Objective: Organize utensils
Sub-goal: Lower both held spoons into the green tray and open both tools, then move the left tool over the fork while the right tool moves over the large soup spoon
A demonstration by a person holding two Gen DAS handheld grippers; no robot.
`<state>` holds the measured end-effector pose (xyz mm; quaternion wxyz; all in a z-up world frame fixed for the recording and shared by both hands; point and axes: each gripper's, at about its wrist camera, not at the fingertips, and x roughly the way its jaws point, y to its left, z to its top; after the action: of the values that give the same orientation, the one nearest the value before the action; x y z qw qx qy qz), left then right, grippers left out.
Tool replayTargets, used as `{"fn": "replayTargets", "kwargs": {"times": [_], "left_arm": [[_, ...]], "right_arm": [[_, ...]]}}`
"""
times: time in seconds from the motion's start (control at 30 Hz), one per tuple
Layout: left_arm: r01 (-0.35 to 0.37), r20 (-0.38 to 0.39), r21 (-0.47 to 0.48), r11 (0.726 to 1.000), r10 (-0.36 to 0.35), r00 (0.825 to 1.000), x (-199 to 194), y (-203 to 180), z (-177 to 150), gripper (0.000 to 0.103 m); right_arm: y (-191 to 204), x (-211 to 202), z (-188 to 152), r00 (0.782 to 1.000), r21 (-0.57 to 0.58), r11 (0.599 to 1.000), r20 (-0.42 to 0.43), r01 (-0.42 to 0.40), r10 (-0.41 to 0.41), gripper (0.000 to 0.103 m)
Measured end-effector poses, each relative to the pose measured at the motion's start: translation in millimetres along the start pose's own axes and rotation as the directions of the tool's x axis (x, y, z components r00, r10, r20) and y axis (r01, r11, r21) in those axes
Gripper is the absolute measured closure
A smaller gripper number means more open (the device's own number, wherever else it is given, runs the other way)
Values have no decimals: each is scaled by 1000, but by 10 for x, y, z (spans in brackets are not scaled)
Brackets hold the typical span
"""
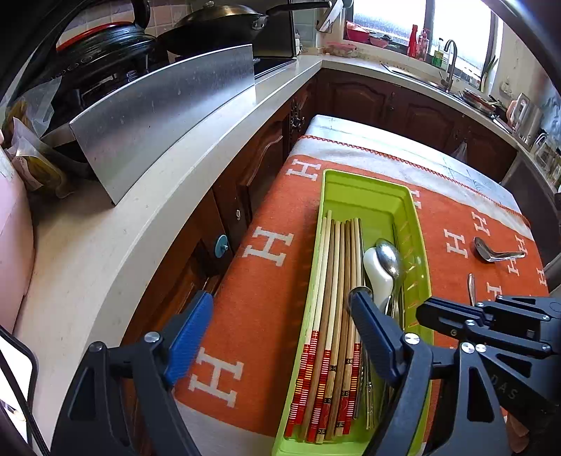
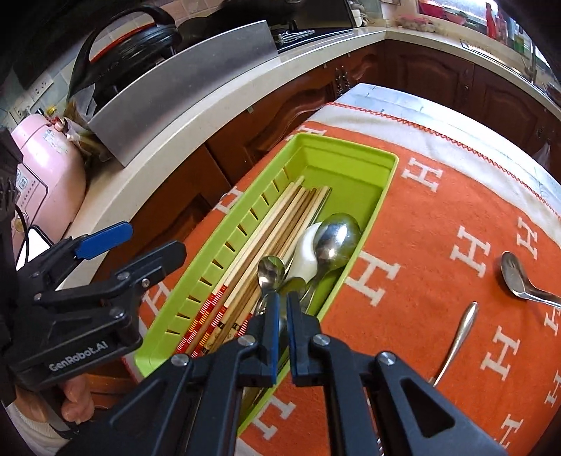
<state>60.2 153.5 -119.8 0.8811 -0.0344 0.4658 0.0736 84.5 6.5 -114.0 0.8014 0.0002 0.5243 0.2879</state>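
Observation:
A green tray (image 1: 368,177) (image 2: 350,143) lies on the orange cloth. It holds a row of chopsticks (image 1: 336,280) (image 2: 273,224), a white ceramic spoon (image 1: 377,273) (image 2: 306,252), a large metal spoon (image 1: 387,254) (image 2: 336,235) and a small metal spoon (image 2: 270,268). My left gripper (image 1: 280,312) (image 2: 140,245) is open wide over the tray's near left side, with nothing between its fingers. My right gripper (image 2: 281,308) (image 1: 426,310) hangs over the tray's near right part, fingers nearly together behind the small spoon. I cannot tell whether anything thin is pinched. Another spoon (image 1: 485,249) (image 2: 513,273) and a thin utensil (image 1: 471,287) (image 2: 459,333) lie loose on the cloth.
The orange cloth (image 1: 266,280) (image 2: 438,228) covers a table beside a pale counter (image 1: 140,210). On the counter stand a steel splash guard (image 1: 157,115), a black wok (image 1: 217,24) and a pink appliance (image 2: 49,175). Dark cabinets (image 1: 385,101) run behind. A person's hand (image 2: 75,403) grips the left tool.

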Motion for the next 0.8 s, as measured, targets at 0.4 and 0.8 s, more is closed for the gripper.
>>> {"fn": "replayTargets", "kwargs": {"times": [0.4,0.8], "left_arm": [[18,-20,32,999,-17,1000,-20,-176,-14,21],[86,18,116,989,-89,996,-309,-661,207,21]], "right_arm": [[-239,-233,-170,1000,69,998,20,3,-4,98],[-867,-800,-201,995,183,981,73,59,-74,98]]}}
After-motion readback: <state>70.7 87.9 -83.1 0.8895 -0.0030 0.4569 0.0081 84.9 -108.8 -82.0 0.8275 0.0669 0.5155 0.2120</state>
